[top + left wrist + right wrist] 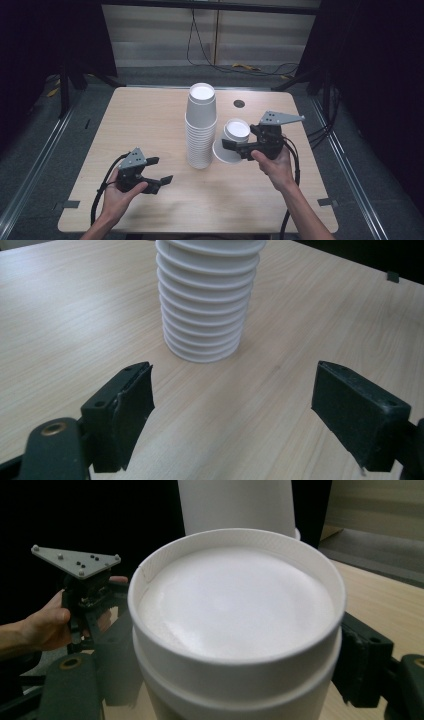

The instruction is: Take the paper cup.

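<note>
Clamped in the right hand-held gripper (239,146) beside the tall stack (201,127), nested paper cups (231,141) could crush or topple it, while the left hand-held gripper (161,170) hangs released over the tabletop (150,115).

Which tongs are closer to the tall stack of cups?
Left, though only narrowly. The left tongs sit open just in front of the tall stack. The right tongs are beside it, gripping two cups, nested and tipped over.

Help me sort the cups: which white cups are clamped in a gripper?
The short nested cups right of the tall stack, upside down between the right gripper jaws; the tall stack stands free.
</note>
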Demonstrator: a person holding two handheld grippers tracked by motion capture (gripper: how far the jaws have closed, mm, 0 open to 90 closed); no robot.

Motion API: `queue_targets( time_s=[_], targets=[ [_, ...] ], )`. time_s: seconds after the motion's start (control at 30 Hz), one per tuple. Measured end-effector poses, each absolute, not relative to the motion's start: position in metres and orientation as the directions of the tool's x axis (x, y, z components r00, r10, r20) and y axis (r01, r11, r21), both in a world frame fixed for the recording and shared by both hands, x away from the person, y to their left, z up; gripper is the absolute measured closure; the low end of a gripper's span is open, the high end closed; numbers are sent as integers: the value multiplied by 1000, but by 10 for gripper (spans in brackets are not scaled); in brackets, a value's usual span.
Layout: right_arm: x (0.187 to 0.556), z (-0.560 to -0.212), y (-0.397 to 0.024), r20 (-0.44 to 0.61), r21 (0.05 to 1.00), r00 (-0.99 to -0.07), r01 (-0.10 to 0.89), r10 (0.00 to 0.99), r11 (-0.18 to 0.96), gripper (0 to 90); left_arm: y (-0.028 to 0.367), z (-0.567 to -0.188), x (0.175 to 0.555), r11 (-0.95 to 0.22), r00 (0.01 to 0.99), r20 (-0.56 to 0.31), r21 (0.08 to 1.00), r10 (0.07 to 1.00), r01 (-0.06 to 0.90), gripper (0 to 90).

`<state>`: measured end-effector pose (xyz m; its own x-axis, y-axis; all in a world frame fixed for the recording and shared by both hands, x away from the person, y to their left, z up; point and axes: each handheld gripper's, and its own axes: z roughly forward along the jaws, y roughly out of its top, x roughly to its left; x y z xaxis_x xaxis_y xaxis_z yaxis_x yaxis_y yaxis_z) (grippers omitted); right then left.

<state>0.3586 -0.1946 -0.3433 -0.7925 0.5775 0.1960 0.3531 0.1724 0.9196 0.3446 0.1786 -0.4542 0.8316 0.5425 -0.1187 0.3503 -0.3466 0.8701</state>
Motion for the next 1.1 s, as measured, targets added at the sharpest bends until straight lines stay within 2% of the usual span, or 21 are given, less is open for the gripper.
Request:
queue_targets(
  time_s=[0.6, 0.83, 0.97, 1.1],
  targets=[
    [357, -372, -180, 238, 904, -814, 386, 530, 186, 223, 149, -419, 354, -341, 871, -72, 902, 486, 265, 163],
    [358, -383, -175, 249, 894, -812, 403, 528, 198, 223, 134, -421, 353, -310, 884, -119, 908, 453, 281, 158],
    [360, -384, -171, 262, 895, -819, 404, 510, 189, 225, 126, -423, 345, -300, 907, -114, 921, 405, 250, 157],
    [359, -388, -165, 277, 890, -826, 413, 492, 192, 225, 124, -425, 341, -309, 912, -100, 921, 397, 235, 157]
  ],
)
